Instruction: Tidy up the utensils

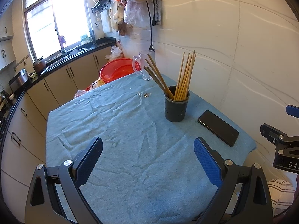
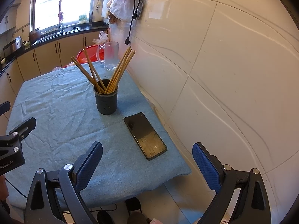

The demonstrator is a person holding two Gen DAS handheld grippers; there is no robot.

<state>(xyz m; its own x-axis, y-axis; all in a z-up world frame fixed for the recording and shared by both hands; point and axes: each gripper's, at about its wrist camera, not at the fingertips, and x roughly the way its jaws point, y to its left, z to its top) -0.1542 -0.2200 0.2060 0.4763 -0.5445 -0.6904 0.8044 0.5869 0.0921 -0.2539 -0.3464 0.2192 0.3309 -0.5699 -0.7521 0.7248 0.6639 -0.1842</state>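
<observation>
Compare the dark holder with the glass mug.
The holder is dark and opaque; the mug is clear glass. The holder is full of chopsticks; nothing shows in the mug. The mug has a handle and stands farther back; the holder has none. Both stand upright on the blue cloth.

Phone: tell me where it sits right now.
The phone lies flat on the blue cloth near the wall-side edge, just nearer the cameras than the dark chopstick holder, apart from it.

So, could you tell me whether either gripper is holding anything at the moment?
Nothing is held: left gripper and right gripper are both open and empty.
</observation>
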